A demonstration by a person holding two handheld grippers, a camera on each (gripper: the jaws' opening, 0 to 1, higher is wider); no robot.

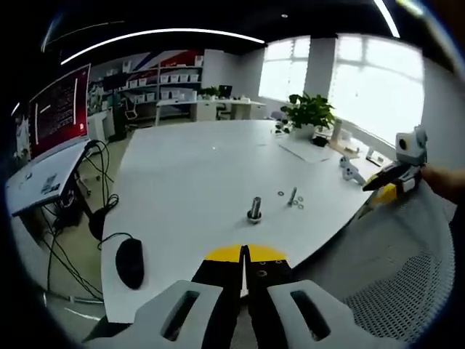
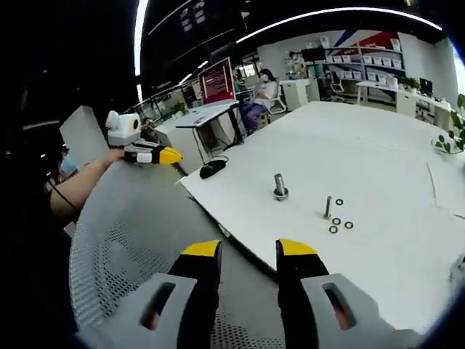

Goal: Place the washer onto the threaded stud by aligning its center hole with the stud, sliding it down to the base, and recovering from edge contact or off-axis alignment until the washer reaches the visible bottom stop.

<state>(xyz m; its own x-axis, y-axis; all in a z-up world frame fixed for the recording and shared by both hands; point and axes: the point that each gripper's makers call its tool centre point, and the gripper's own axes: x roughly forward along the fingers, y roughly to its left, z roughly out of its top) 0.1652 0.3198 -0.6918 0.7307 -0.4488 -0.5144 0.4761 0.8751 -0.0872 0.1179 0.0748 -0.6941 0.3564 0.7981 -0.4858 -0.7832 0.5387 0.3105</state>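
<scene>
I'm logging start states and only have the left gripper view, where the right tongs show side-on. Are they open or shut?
Observer: Open. In the right gripper view the right tongs stand apart.
Operator: Are they carrying a washer?
Observer: No, the gap is empty. The washers lie on the table beside the thin stud.
Operator: Is anyone else in the room?
Observer: Yes, a person sits at a far desk beside the red monitor.
</scene>
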